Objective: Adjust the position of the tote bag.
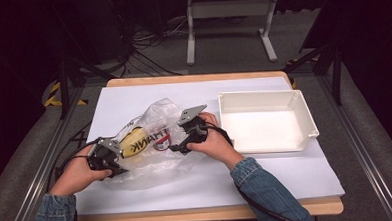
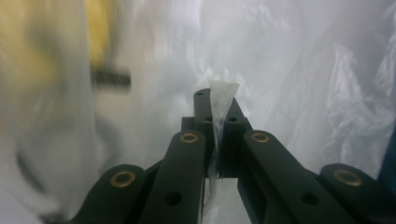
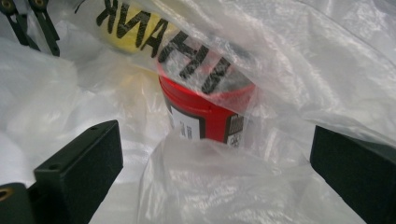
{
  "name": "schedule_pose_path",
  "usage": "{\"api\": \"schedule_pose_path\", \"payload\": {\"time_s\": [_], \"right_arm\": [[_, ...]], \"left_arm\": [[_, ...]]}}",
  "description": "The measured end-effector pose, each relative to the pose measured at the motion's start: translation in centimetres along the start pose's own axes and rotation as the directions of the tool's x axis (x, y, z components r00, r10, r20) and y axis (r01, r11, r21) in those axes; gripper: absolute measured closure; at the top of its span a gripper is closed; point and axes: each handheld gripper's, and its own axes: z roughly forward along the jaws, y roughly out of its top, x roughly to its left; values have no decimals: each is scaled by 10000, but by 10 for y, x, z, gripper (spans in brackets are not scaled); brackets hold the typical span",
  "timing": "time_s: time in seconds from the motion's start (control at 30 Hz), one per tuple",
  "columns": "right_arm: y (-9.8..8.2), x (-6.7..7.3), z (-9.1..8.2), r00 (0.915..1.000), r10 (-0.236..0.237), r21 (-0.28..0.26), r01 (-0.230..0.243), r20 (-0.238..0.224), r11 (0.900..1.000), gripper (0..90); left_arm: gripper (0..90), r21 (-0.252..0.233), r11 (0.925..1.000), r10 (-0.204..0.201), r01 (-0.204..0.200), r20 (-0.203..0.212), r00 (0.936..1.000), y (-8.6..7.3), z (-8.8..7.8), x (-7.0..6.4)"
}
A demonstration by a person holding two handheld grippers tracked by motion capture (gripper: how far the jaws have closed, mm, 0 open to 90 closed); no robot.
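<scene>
While the left gripper [image 2: 219,109] has its jaws pinched tight on a fold of the bag [image 1: 153,142], the right gripper [image 1: 178,147] stands with its jaws spread wide and nothing between the pads, loose film bulging up in the gap. The bag lies crumpled on the white sheet [image 1: 267,177] at about 9 o'clock from the tray [image 1: 304,113], which holds nothing. Inside the bag sit a red can [image 3: 205,112], seen through the mouth at 12 o'clock from the right jaws, and something yellow [image 3: 128,35] beyond it at 11 o'clock.

The step in hand looks like unpacking: one side of the bag is pinned so the mouth can be worked open. Next, I judge, the right gripper must push past the film to the can (without snagging plastic) and close on its body, while the left keeps its hold.
</scene>
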Motion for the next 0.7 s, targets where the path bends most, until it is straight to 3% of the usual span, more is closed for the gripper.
{"api": "schedule_pose_path", "payload": {"time_s": [0.07, 0.1, 0.13, 0.17, 0.2, 0.23, 0.3, 0.4, 0.43, 0.57, 0.63, 0.7], "right_arm": [[-1, 0, 2, 10000, 19, 108, -19, 22, 9999, 24], [-2, 0, 2, 10000, -3, 148, 2, 54, 9999, 24], [-2, 0, 3, 10000, -5, 170, 4, 35, 9999, 22], [-2, 1, 3, 10000, -36, 144, 35, 49, 9999, 22], [-2, 1, 3, 10000, -35, 115, 35, 47, 9999, 23], [-2, 1, 3, 10000, -35, 115, 35, 47, 9999, 23], [0, 1, 0, 9999, -56, 6, 56, 89, 10000, 24], [3, 3, -3, 9999, -92, -113, 93, 126, 9999, 24], [4, 3, -4, 9998, -145, -136, 146, 121, 9998, 24], [7, 6, -8, 9995, -238, -282, 244, 191, 9993, 25], [8, 6, -10, 9994, -258, -347, 265, 225, 9990, 25], [8, 7, -12, 9992, -309, -405, 318, 239, 9987, 25]], "left_arm": [[815, 157, 9998, -142, 143, -57, 9999, -1, 1, 1], [815, -54, 9997, -230, 230, -105, 9997, 0, 0, 1], [722, -497, 9986, -162, 160, -48, 9999, 1, -3, 0], [616, -1371, 9905, 73, -90, -135, 9999, 5, -11, -4], [541, -1371, 9905, 73, -90, -135, 9999, 5, -11, -4], [541, -2009, 9793, 221, -255, -188, 9996, 8, -16, -7], [503, -2832, 9586, 228, -306, -309, 9993, 14, -23, -11], [450, -3467, 9380, -136, 1, -364, 9992, 21, -25, -10], [447, -3529, 9356, -250, 87, -416, 9988, 23, -23, -8], [590, -3238, 9457, -502, 276, -619, 9968, 31, -15, 0], [629, -3080, 9509, -677, 292, -1150, 9911, 35, -12, 5], [606, -2921, 9559, -853, 310, -1751, 9808, 40, -9, 10]]}}
